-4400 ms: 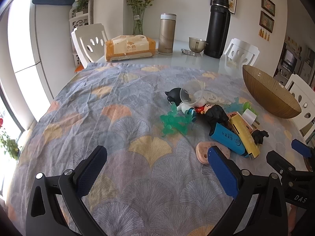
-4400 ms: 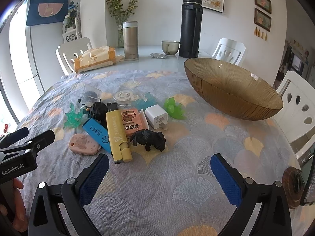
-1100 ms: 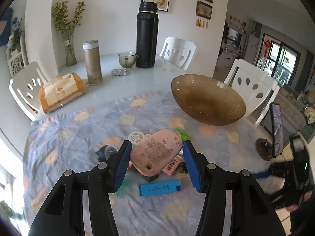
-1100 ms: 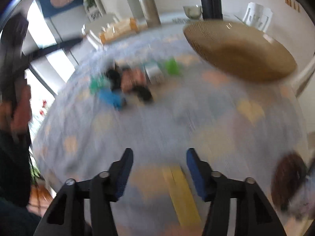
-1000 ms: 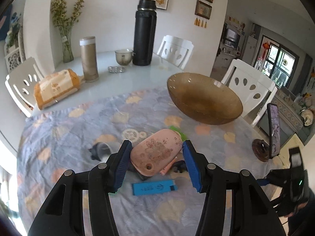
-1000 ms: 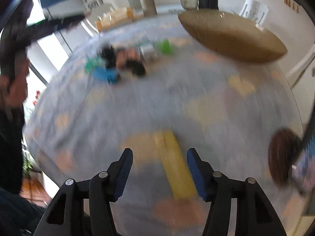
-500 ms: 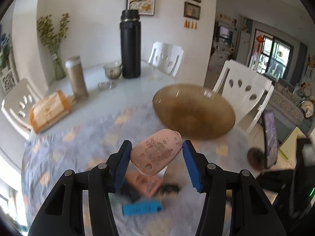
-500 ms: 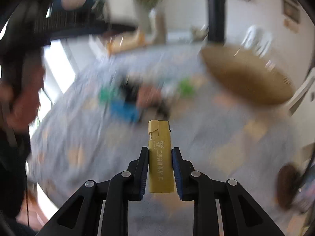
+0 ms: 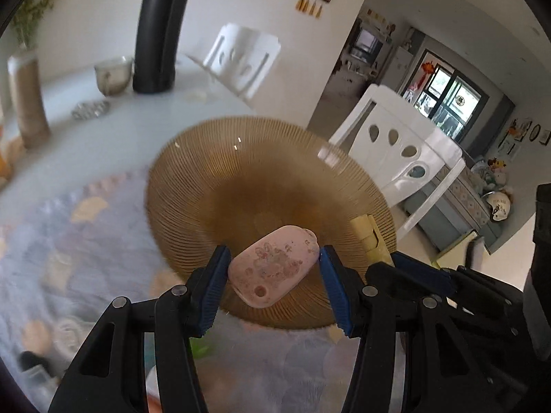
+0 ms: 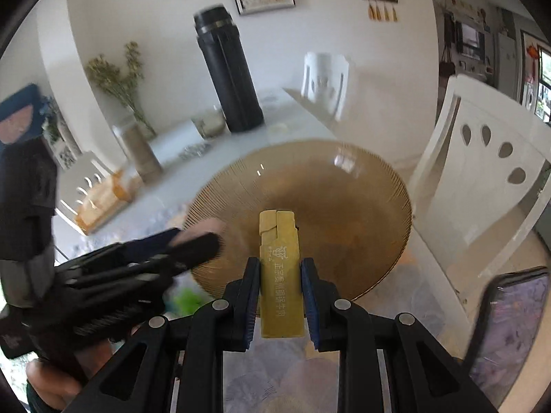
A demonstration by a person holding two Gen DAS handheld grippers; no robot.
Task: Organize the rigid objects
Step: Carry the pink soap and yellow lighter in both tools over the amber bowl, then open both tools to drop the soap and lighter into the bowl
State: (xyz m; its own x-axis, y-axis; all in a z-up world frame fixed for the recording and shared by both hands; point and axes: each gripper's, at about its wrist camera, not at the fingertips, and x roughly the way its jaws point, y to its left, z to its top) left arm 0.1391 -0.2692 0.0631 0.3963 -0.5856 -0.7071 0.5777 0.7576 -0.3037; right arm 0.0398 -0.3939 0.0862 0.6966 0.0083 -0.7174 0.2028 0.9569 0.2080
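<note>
The bowl stands on the table, both grippers before it. Behind it, left to right: tumbler, cup, flask. Two chairs stand right of the bowl; a phone stands at near right.

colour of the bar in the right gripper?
Mustard yellow bar with pale printed characters; clearest in the right wrist view.

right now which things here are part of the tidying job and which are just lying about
Job:
- pink case, held in left gripper
- yellow lighter, held in right gripper
- amber bowl

Lying about:
- black flask
- steel tumbler
- phone
- white chair
</note>
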